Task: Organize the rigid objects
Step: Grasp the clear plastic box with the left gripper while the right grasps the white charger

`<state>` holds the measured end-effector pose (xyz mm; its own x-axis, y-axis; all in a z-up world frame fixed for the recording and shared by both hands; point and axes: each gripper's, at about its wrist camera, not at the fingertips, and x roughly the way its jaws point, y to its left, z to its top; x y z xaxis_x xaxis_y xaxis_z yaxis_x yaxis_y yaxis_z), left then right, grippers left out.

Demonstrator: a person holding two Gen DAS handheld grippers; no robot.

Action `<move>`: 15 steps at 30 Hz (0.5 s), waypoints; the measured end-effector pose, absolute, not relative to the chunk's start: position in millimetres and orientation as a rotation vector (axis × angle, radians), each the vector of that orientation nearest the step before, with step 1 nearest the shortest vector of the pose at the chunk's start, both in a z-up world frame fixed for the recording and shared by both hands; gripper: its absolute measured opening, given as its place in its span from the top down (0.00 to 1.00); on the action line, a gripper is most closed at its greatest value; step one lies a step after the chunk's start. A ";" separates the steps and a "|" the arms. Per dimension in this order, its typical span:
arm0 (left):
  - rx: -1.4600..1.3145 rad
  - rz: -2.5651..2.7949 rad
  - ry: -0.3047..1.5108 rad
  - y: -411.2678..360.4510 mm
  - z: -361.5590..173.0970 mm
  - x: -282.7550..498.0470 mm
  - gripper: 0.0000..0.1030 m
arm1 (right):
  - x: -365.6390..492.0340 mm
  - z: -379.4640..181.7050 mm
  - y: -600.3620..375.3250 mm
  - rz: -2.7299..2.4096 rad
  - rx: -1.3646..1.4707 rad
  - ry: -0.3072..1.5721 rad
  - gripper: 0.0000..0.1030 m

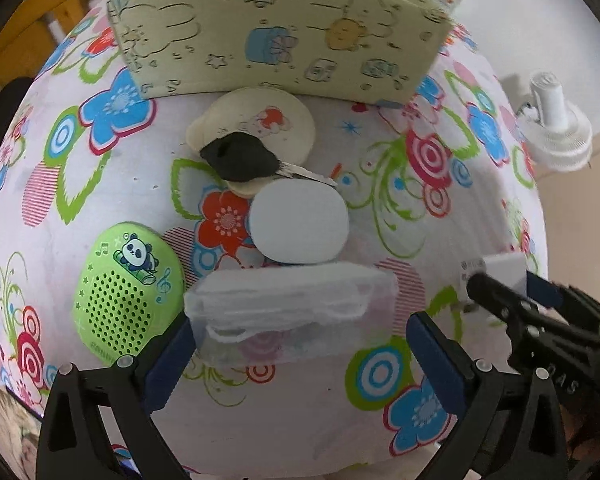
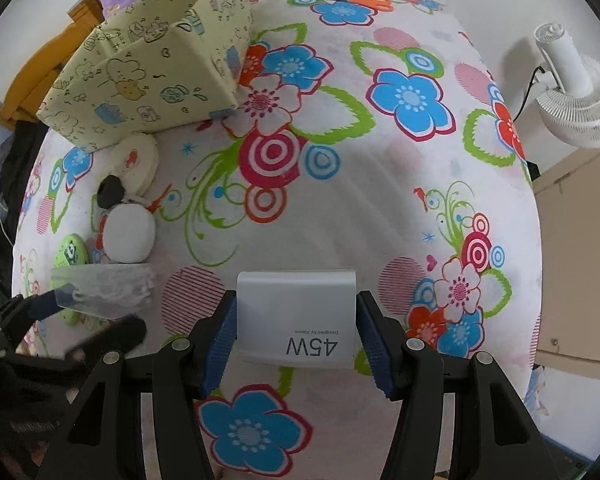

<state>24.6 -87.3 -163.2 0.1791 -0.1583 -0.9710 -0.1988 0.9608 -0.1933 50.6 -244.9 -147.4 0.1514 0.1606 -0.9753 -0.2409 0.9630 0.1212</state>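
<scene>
- Left tongs (image 1: 296, 354): blue-padded jaws spread wide over the flowered cloth on the desk (image 1: 260, 412); a clear plastic packet (image 1: 288, 312) lies between them, nearer the left pad.
- White round disc (image 1: 298, 226): just beyond the packet.
- Black key (image 1: 240, 156): resting on a cream round case (image 1: 260, 124).
- Green panda speaker (image 1: 130, 292): left of the packet.
- Yellow patterned box (image 1: 276, 32): at the far edge.
- Right tongs (image 1: 512, 296): lower right, with a white block (image 1: 500, 268) at their tips.
- White fan (image 1: 556, 128): beyond the desk's right edge.

Floral-clothed table (image 2: 380, 208) with speaker (image 1: 130, 298), perhaps key (image 1: 244, 158)
</scene>
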 end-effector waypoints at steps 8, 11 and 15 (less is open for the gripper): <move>-0.286 0.106 1.396 -93.0 -168.7 33.1 0.13 | 57.0 -155.2 -235.0 0.347 -0.095 1.399 0.41; -0.286 0.124 1.374 -90.7 -168.6 33.7 0.14 | 61.0 -159.6 -227.1 0.363 -0.102 1.401 0.41; -0.284 0.119 1.358 -87.7 -165.8 31.9 0.15 | 63.2 -160.0 -224.0 0.377 -0.108 1.398 0.41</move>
<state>31.9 -87.7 -165.8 0.2117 -0.0793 -0.9741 -0.2475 0.9598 -0.1320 63.2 -224.0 -160.0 0.1239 0.1951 -0.9729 -0.3207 0.9357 0.1468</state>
